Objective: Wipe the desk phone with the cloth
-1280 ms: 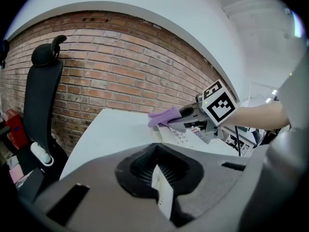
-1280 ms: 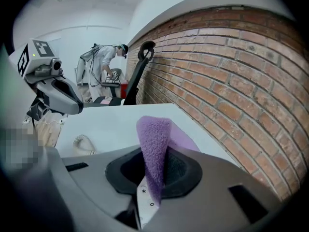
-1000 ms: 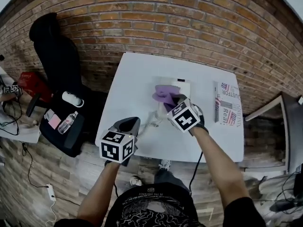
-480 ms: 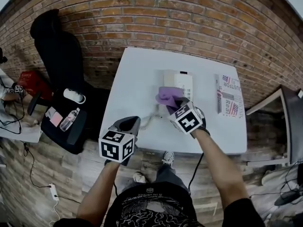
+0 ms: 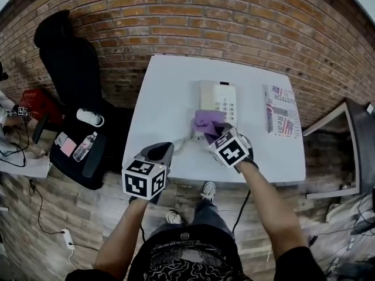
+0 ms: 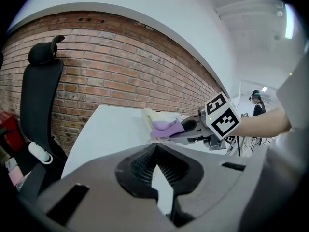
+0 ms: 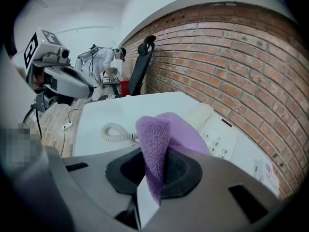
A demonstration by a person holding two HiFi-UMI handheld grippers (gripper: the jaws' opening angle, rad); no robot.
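Note:
A cream desk phone [image 5: 218, 97] lies on the white table [image 5: 164, 92], its keypad facing up. On the phone's near end rests a purple cloth [image 5: 205, 120], and my right gripper [image 5: 213, 131] is shut on it. In the right gripper view the cloth [image 7: 155, 144] stands pinched between the jaws, with the phone [image 7: 217, 132] just beyond. My left gripper [image 5: 161, 152] hovers over the table's near left edge, shut and empty, away from the phone. The left gripper view shows the cloth [image 6: 165, 128] and phone [image 6: 153, 115] ahead.
The phone's coiled cord [image 5: 184, 146] trails to the table's front edge. A printed paper [image 5: 281, 119] lies at the table's right side. A black office chair [image 5: 70, 75] with small items on its seat stands left of the table. A brick wall [image 5: 234, 22] runs behind.
My right gripper has drawn the cloth toward me along the phone, uncovering more of the keypad. The left gripper has stayed where it was.

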